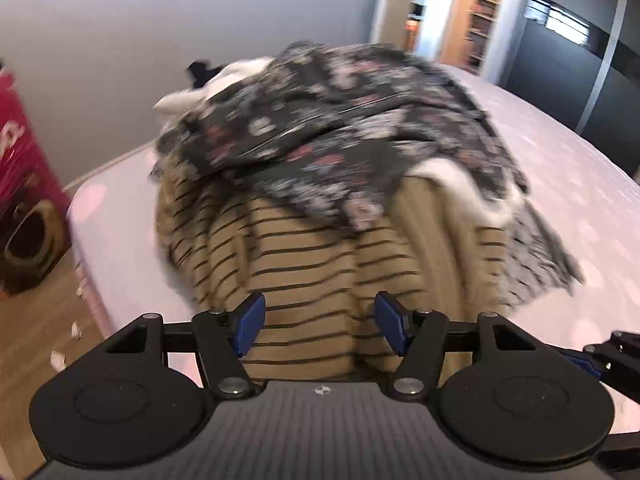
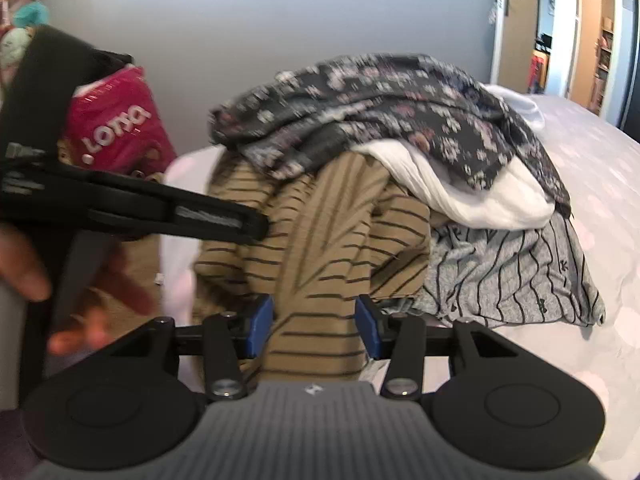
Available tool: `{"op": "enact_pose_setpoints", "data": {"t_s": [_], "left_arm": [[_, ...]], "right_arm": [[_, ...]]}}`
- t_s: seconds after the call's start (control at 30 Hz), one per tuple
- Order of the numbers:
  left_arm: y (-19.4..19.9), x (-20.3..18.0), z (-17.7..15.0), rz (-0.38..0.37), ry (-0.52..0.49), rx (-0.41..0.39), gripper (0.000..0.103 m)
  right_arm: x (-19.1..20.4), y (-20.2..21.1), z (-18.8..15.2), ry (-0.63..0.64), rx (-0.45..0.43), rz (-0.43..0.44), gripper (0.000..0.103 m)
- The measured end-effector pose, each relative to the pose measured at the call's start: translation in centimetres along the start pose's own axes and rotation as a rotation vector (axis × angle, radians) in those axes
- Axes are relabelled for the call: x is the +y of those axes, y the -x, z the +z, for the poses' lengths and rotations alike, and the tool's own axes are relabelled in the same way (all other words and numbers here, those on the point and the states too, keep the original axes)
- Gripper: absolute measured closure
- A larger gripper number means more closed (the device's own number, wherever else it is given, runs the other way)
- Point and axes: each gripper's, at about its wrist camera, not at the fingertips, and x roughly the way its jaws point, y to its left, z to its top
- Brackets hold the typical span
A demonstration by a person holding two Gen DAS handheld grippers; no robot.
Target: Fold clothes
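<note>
Tan striped top (image 1: 320,264) lies straight ahead of both my tools — left tool (image 1: 320,326) and right tool (image 2: 316,326) spread apart, nothing clamped, equally near.

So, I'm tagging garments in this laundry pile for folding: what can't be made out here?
- Floral garment: print detail smeared by motion blur, both views.
- Striped tan top: near hem hidden behind the gripper body, both views.
- White garment: mostly buried under the floral one.
- Grey lined garment: left part tucked under the tan top.
- Black item: too small, behind the pile.
</note>
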Motion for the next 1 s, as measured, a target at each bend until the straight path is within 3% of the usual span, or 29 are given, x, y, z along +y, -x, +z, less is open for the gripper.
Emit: {"op": "enact_pose_setpoints", "data": {"t_s": [0.07,0.13,0.17,0.2,0.3,0.4,0.57,0.83,1.0], "left_arm": [[-1.1,0.6,-0.1,-0.009,0.035,0.051,0.045],[-2.3,1.1,-0.3,-0.018,0.065,0.098,0.055],[-2.6,1.3,-0.3,-0.028,0.078,0.119,0.069],[-2.6,1.2,-0.3,-0.035,0.076,0.129,0.084],[-1.4,0.2,-0.4,-0.066,-0.001,0.11,0.101],[0.4,-1.4,-1.0,-0.025,-0.104,0.088,0.103],[4.1,-3.7,-3.0,-0.14,-0.196,0.084,0.103],[10.5,-10.0,-7.2,-0.303,-0.391,0.061,0.103],[13.8,-14.0,-9.9,-0.401,-0.52,0.046,0.103]], "right_arm": [[-0.3,-1.1,0.0,-0.015,0.015,-0.006,0.054],[-0.4,-1.9,0.1,-0.019,0.03,-0.004,0.061],[-0.3,-2.1,0.1,-0.017,0.039,-0.003,0.089],[-0.2,-2.1,0.0,-0.017,0.041,0.004,0.1],[0.0,-0.8,0.0,-0.009,0.017,0.039,0.101],[0.9,1.6,-0.2,0.064,0.023,0.056,0.101],[1.1,6.9,-2.0,0.15,0.066,0.005,0.102],[-3.8,15.6,-5.8,0.012,0.119,-0.173,0.102],[-5.3,21.7,-7.4,-0.025,0.076,-0.276,0.103]]}}
